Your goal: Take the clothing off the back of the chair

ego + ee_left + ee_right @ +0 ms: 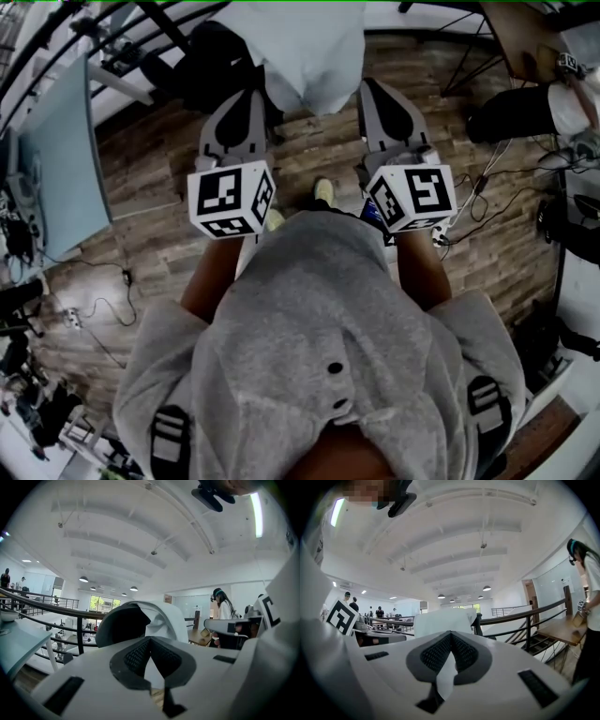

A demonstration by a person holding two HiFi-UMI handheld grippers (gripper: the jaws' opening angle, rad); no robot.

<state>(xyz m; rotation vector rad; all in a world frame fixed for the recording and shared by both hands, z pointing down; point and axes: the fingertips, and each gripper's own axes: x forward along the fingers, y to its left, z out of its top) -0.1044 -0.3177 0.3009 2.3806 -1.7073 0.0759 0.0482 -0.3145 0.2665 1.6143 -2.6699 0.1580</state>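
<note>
A white garment [302, 52] hangs at the top middle of the head view, stretched between my two grippers. Beside it at the left stands the black chair [208, 67]. My left gripper [251, 92] is shut on the garment's left side, and my right gripper [377, 92] is shut on its right side. In the left gripper view the white garment [164, 618] lies over the dark chair back [123, 626], and a fold of it sits pinched in the left gripper [151, 644]. In the right gripper view the white garment [443, 619] runs into the shut right gripper [450, 637].
A light blue table [58, 159] stands at the left, with cables [101, 307] on the wooden floor below it. A person in dark trousers [517, 112] is at the upper right. A railing [44, 603] crosses behind the chair. Stairs [536, 641] and a wooden desk [562, 632] lie to the right.
</note>
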